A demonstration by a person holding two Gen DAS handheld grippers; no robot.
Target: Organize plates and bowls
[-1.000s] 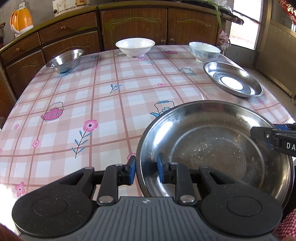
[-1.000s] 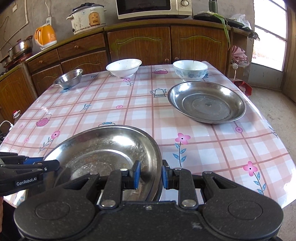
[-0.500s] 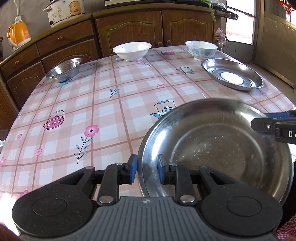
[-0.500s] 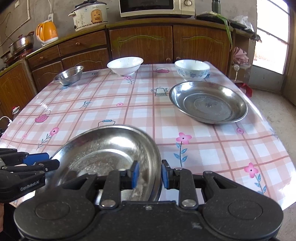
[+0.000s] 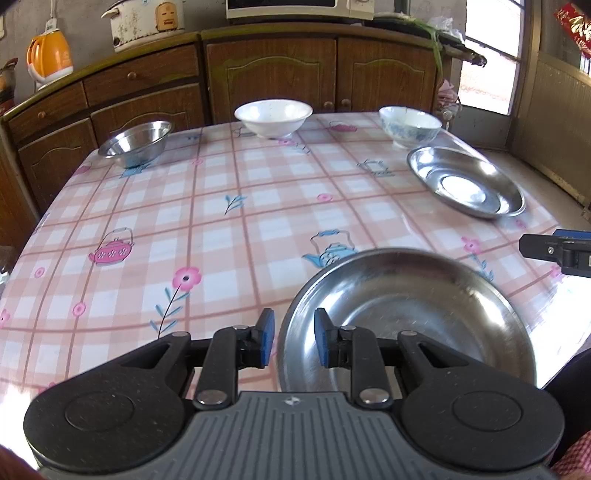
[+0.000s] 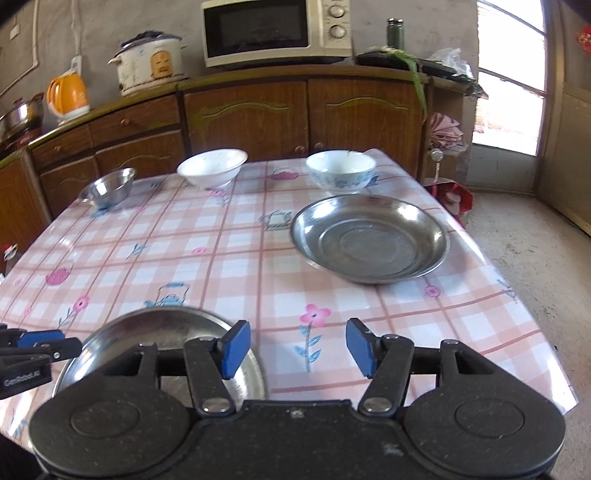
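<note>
A wide steel plate (image 5: 406,314) (image 6: 166,332) sits low at the near edge of the checked table (image 5: 207,229). My left gripper (image 5: 293,343) is shut on the plate's left rim, one pad inside and one outside. My right gripper (image 6: 297,347) has its jaws opening, with nothing between them; the plate lies just left of its left finger. A second steel plate (image 5: 465,184) (image 6: 369,240) rests at the right. Along the far edge stand a white bowl (image 5: 273,118) (image 6: 212,170), a blue-patterned bowl (image 5: 410,125) (image 6: 341,171) and a small steel bowl (image 5: 136,142) (image 6: 109,186).
Wooden cabinets (image 6: 303,114) run behind the table, carrying a microwave (image 6: 277,33), a rice cooker (image 6: 151,62) and an orange kettle (image 6: 68,94). The table's right edge drops to a concrete floor (image 6: 524,266) by a doorway.
My right gripper has opened and come off the near plate's rim, drawing back a little. My left gripper keeps its hold on the plate.
</note>
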